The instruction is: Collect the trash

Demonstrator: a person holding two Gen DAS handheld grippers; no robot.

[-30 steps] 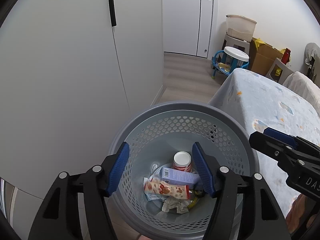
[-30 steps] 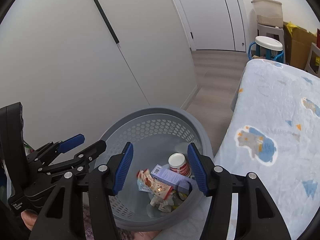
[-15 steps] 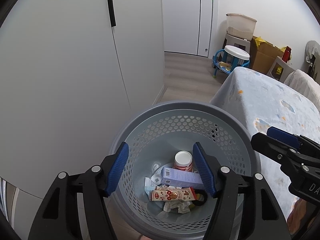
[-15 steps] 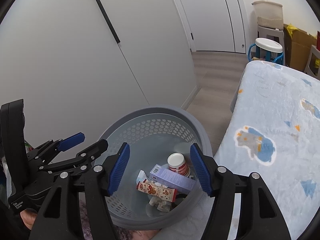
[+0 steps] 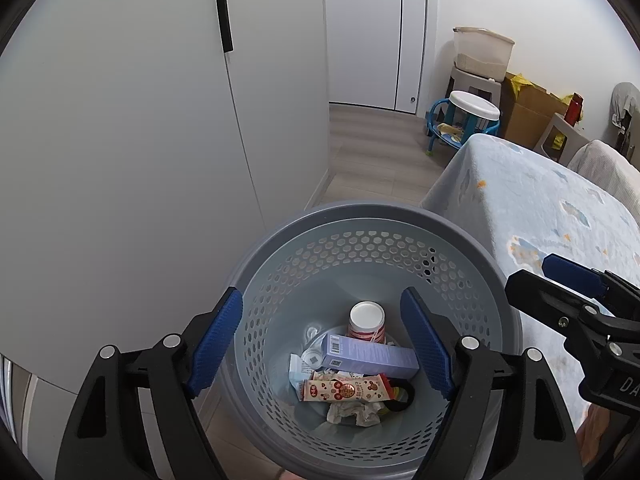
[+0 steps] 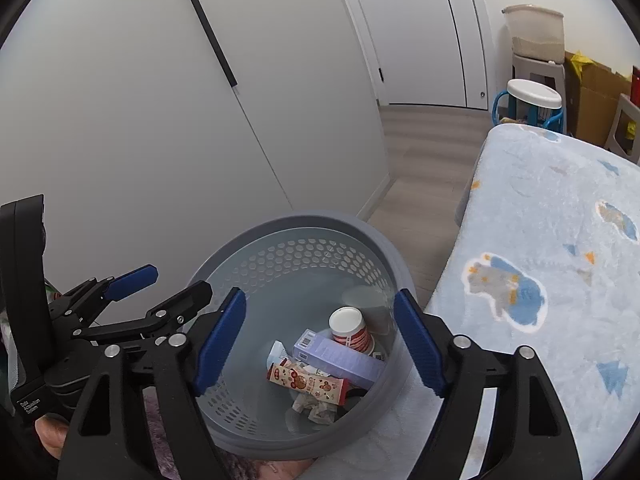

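Observation:
A grey perforated waste basket (image 5: 372, 212) (image 6: 304, 222) stands below both grippers. At its bottom lie a red-and-white paper cup (image 5: 367, 320) (image 6: 349, 329), a lilac box (image 5: 368, 354) (image 6: 338, 358), a snack wrapper (image 5: 346, 390) (image 6: 306, 380) and crumpled paper (image 5: 352, 414) (image 6: 314, 406). My left gripper (image 5: 322, 344) (image 6: 154, 284) hovers over the basket, its jaws opening, nothing between them. My right gripper (image 6: 318, 344) (image 5: 532, 276) hangs beside it over the basket, jaws opening too and empty.
White wardrobe doors (image 5: 120, 120) rise to the left. A bed with a light blue blanket (image 5: 540, 208) (image 6: 560, 240) borders the basket on the right. A small blue stool (image 5: 468, 120), a storage tub and cardboard boxes (image 5: 528, 116) stand by the far door.
Both grippers' jaws have spread wider. The snack wrapper has dropped from upright between the jaws to lie flat at the basket's bottom.

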